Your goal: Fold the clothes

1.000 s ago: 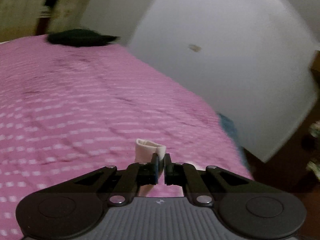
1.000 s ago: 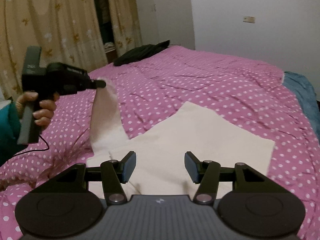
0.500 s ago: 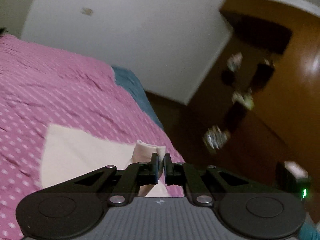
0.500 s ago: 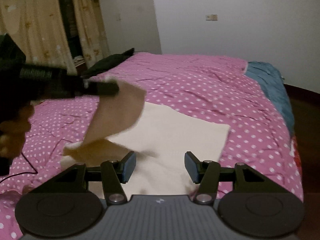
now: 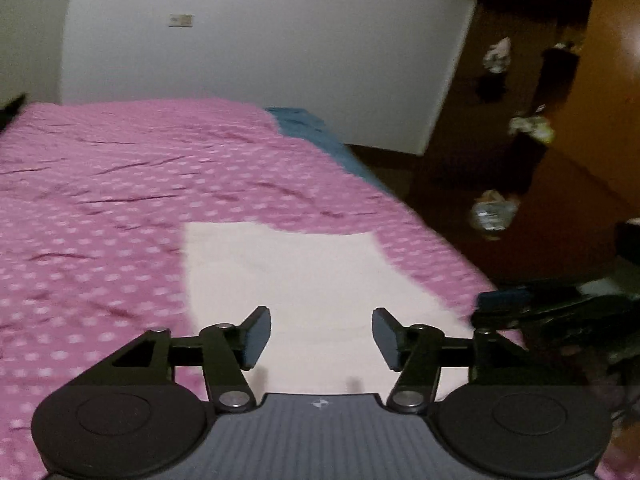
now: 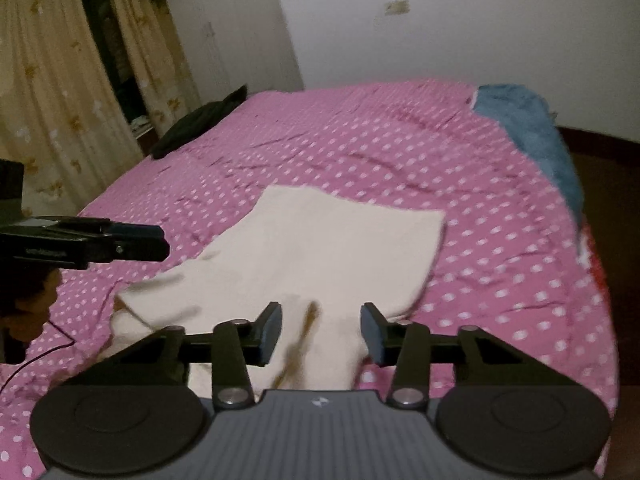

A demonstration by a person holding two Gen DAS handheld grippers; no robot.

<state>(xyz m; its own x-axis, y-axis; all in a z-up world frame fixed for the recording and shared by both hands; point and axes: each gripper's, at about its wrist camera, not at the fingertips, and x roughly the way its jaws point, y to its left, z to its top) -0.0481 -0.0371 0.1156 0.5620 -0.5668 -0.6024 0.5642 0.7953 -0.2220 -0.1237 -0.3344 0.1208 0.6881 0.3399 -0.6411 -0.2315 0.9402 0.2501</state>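
Observation:
A cream garment [image 6: 320, 244] lies on the pink dotted bedspread [image 6: 400, 148], one side folded over onto itself. It also shows in the left wrist view [image 5: 304, 280]. My left gripper [image 5: 321, 338] is open and empty, just above the garment's near edge. It shows from the side in the right wrist view [image 6: 136, 242], left of the garment. My right gripper [image 6: 321, 332] is open and empty over the garment's near end. It shows in the left wrist view [image 5: 504, 306] at the garment's right edge.
A black item [image 6: 200, 124] lies at the far left of the bed. A blue cloth [image 6: 532, 128] hangs at the bed's far right corner. Curtains [image 6: 52, 92] hang on the left. Dark floor and a wooden wardrobe [image 5: 560, 120] lie to the right.
My left gripper carried the garment's edge across to the right, then opened and let it go. The cloth now lies folded over. The right gripper stayed open.

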